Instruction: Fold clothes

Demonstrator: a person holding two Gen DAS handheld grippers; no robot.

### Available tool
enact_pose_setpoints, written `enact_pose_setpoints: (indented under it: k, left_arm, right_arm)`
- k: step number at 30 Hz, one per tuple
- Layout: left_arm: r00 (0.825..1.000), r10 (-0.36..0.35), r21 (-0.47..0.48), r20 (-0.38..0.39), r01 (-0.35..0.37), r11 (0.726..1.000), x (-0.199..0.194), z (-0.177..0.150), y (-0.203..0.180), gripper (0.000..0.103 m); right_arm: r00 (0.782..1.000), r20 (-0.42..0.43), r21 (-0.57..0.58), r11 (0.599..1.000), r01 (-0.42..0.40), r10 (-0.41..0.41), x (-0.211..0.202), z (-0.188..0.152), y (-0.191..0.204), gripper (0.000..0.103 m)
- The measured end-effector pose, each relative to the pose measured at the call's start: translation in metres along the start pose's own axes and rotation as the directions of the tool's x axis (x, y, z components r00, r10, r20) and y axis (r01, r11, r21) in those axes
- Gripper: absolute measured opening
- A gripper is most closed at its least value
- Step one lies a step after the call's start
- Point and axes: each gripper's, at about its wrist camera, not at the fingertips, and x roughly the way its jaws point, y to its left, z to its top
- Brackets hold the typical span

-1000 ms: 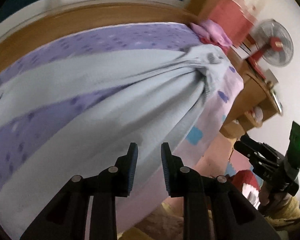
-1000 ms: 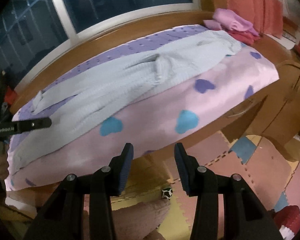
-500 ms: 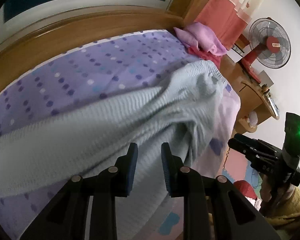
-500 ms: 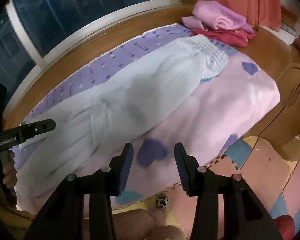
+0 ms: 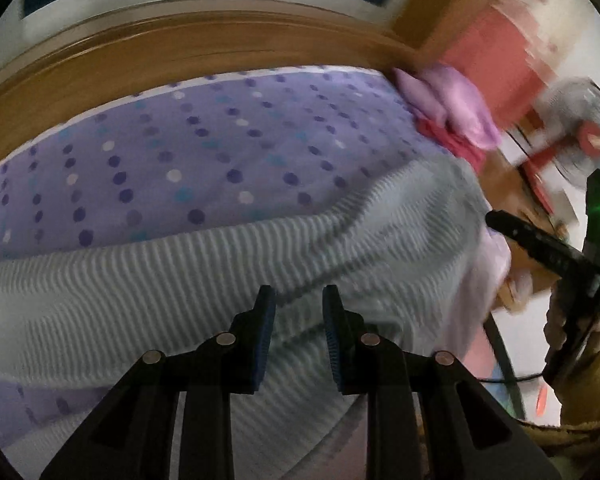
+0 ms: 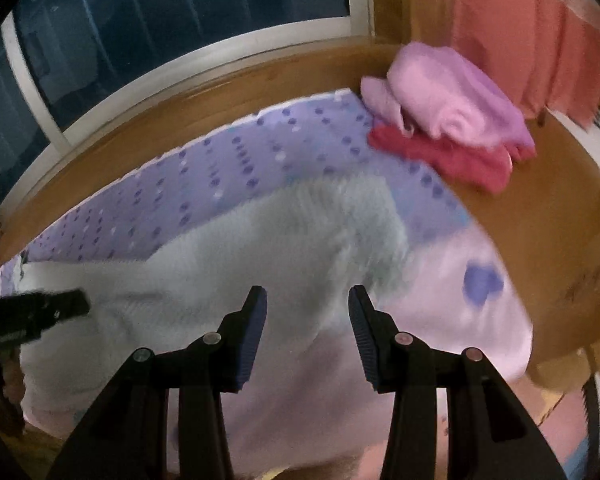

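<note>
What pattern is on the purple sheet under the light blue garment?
Rows of dark purple, blue and white polka dots on the purple sheet, clearest in the left wrist view.

Your left tongs [image 5: 298, 312] point forward with a narrow gap between the blue-padded fingers [image 5: 265, 336], nothing caught in it. Your right tongs [image 6: 307, 306] stand wider apart, also holding nothing. In the left wrist view your right hand [image 5: 572, 328] grips its handle at the far right edge, sleeve visible below the wrist.
</note>
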Motion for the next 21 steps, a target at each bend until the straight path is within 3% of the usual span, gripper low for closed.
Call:
enact_pose_setpoints:
  k: [2,5,9,14,18,21]
  left_arm:
    - [1.0,-0.006,-0.068,0.016,0.007,0.998,0.002,-0.001,-0.003,0.024]
    - [0.999,0.042,-0.166,0.024,-0.037,0.985,0.011,-0.001,-0.01,0.024]
    - [0.995,0.088,-0.259,0.046,-0.073,0.963,0.017,-0.004,-0.024,0.024]
    - [0.991,0.131,-0.305,0.036,-0.114,0.946,0.02,-0.015,-0.04,0.024]
    - [0.991,0.133,-0.298,0.029,-0.118,0.947,0.021,-0.015,-0.047,0.024]
    - [0.991,0.127,-0.285,0.034,-0.112,0.952,0.02,-0.011,-0.048,0.024]
  right_arm:
    - [1.0,-0.021,-0.01,1.0,-0.02,0.02,0.015,0.022,-0.014,0.043]
    - [0.997,-0.072,-0.093,0.995,-0.036,0.029,0.04,0.045,-0.024,0.043]
    - [0.985,-0.149,-0.204,0.971,-0.122,0.093,0.068,0.06,-0.025,0.048]
    - [0.966,-0.206,-0.268,0.94,-0.209,0.156,0.082,0.067,-0.022,0.055]
    - [0.965,-0.206,-0.268,0.939,-0.215,0.162,0.079,0.065,-0.024,0.055]
    - [0.974,-0.178,-0.196,0.965,-0.176,0.141,0.072,0.063,-0.038,0.055]
